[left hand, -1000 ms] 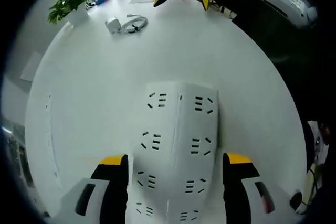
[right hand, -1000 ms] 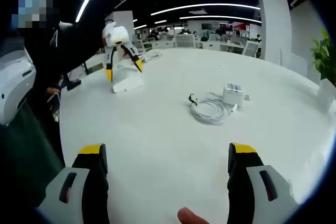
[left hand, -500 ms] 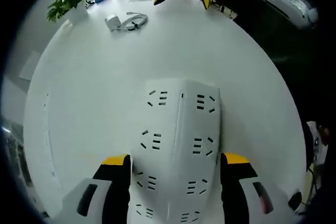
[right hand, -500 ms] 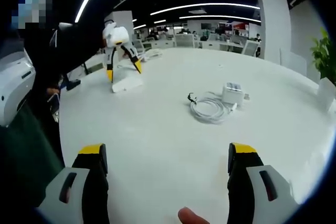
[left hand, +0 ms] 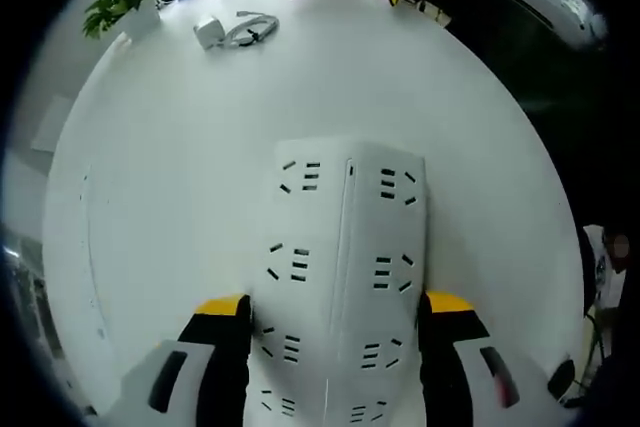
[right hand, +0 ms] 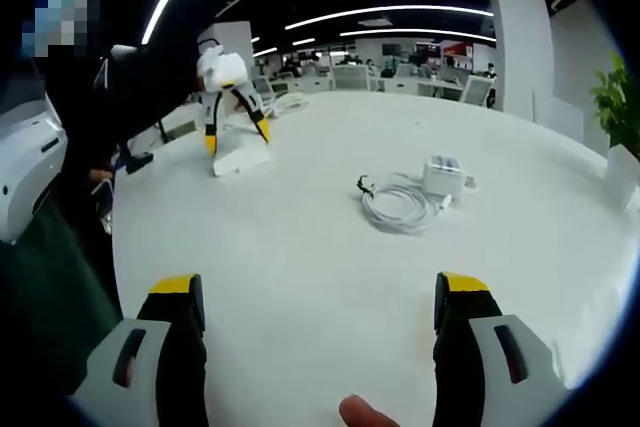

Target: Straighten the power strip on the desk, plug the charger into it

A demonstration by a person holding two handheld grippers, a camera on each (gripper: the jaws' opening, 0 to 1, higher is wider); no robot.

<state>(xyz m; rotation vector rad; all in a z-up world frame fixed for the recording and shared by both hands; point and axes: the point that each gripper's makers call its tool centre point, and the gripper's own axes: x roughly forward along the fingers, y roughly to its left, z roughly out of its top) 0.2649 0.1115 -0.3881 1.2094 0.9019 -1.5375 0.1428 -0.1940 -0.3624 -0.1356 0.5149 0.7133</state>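
The left gripper [left hand: 335, 322] has its jaws spread on both sides of the white power strip [left hand: 345, 277], which lies flat on the white desk [left hand: 150, 197], probably so it can turn the strip straight. The right gripper [right hand: 318, 322] hovers wide apart and holds nothing. Its view shows the white charger [right hand: 443, 179] with its coiled cable [right hand: 400, 205] well apart from the strip, and also the left gripper standing over the strip, which looks small there.
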